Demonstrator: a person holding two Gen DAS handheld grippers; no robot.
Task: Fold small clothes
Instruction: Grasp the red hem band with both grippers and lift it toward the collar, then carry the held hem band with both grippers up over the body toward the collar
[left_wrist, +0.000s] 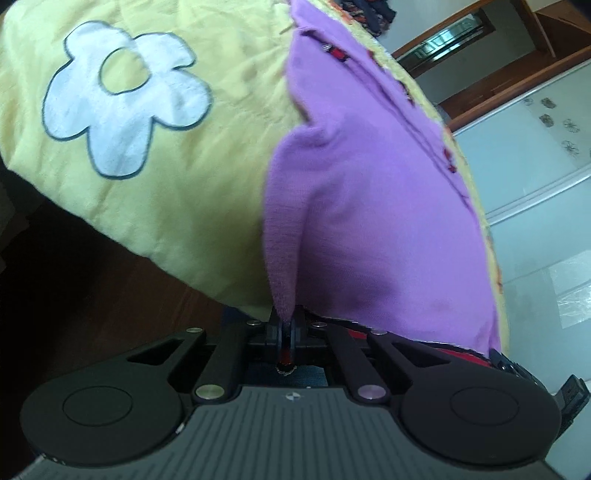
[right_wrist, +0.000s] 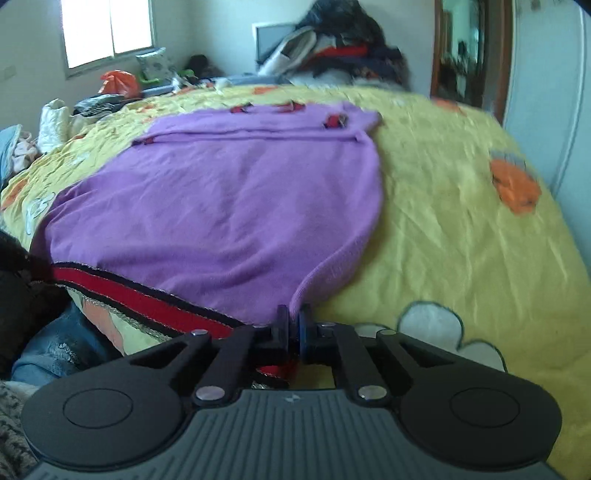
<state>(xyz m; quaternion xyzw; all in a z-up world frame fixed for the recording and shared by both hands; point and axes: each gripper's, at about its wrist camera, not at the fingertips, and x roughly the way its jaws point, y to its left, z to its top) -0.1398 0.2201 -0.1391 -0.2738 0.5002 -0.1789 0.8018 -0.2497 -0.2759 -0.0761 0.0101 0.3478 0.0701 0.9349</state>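
Observation:
A purple garment (right_wrist: 221, 199) with a red and black hem band (right_wrist: 147, 295) lies spread on a yellow bedspread (right_wrist: 461, 240). My right gripper (right_wrist: 294, 325) is shut on the garment's near right corner at the hem. In the left wrist view the same purple garment (left_wrist: 369, 206) hangs tilted across the frame, and my left gripper (left_wrist: 286, 325) is shut on a pinched fold of its near edge. Small red tabs (right_wrist: 334, 121) show along the garment's far end.
The bedspread has a white flower patch (left_wrist: 122, 99) and orange patches (right_wrist: 515, 188). A pile of clothes (right_wrist: 343, 51) sits at the far end of the bed. A wooden door frame (right_wrist: 469, 51) and a white wardrobe (left_wrist: 535, 155) stand beside the bed. Dark floor (left_wrist: 92, 280) lies below the bed's edge.

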